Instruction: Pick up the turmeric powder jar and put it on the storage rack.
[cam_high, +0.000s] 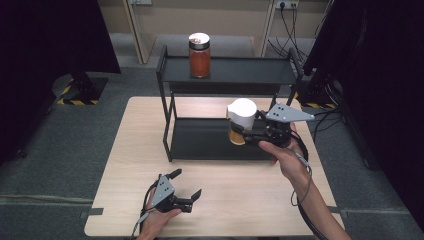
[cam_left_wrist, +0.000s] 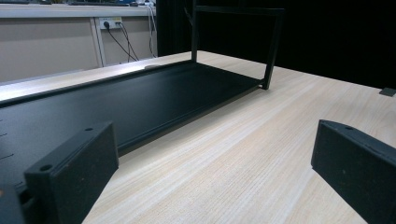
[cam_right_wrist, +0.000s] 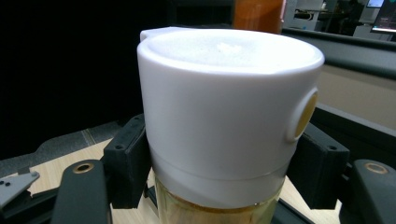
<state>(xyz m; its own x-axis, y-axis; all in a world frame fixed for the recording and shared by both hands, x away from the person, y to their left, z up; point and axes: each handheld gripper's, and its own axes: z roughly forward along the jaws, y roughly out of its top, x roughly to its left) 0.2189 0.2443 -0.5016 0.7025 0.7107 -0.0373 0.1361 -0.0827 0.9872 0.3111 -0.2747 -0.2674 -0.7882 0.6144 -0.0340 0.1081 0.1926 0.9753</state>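
Note:
A glass jar with a tall white lid (cam_high: 241, 120) is held just above the lower shelf (cam_high: 205, 139) of a black two-tier rack, near its right end. My right gripper (cam_high: 244, 134) is shut on the jar's glass body below the lid; the right gripper view has the white lid (cam_right_wrist: 229, 112) close up between both pads (cam_right_wrist: 127, 161). A second jar (cam_high: 199, 55) with orange-red contents and a dark lid stands on the top shelf (cam_high: 250, 70). My left gripper (cam_high: 187, 184) rests open on the table near its front edge, nothing between its pads (cam_left_wrist: 74, 172).
The rack's upright posts (cam_high: 165, 125) frame the lower shelf (cam_left_wrist: 140, 102), whose middle and left are bare. Light wooden table (cam_high: 240, 200) stretches in front of the rack. Black curtains flank both sides, and cables (cam_high: 287, 25) hang from a wall socket behind.

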